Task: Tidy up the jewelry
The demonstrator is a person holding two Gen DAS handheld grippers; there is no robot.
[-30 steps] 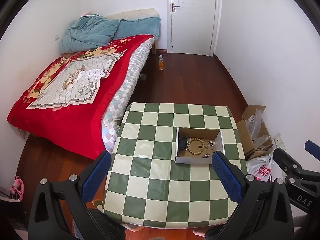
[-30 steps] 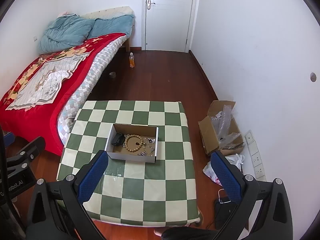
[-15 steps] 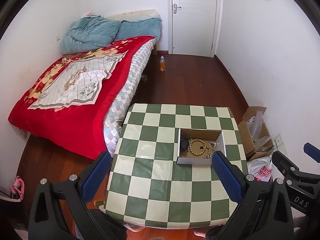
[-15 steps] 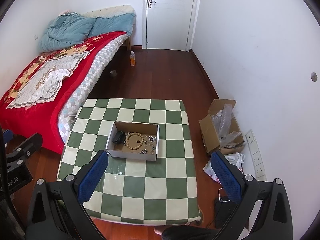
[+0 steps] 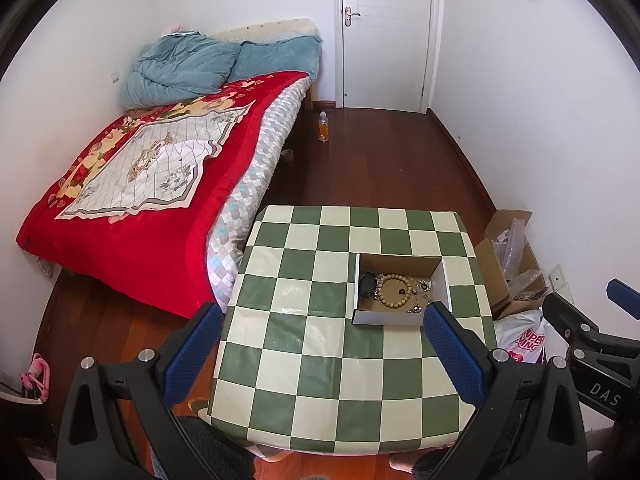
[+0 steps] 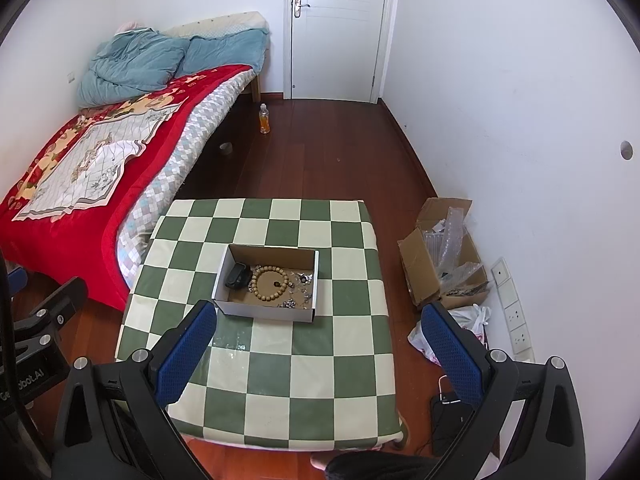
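Your green-and-cream checkered table (image 6: 280,360), tan bead bracelet (image 6: 269,282), red floral blanket (image 5: 132,184) far left, blue gripper pads (image 6: 452,356).

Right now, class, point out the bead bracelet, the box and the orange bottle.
Bead bracelet (image 6: 269,282), right wrist view, on its beads.
Box (image 6: 264,310), right wrist view, near wall.
Orange bottle (image 5: 323,128), left wrist view, on its body.

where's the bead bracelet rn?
The bead bracelet lies flat in the cardboard box on the checkered table, mid-box, between the black item on its left and the small silver pieces on its right.
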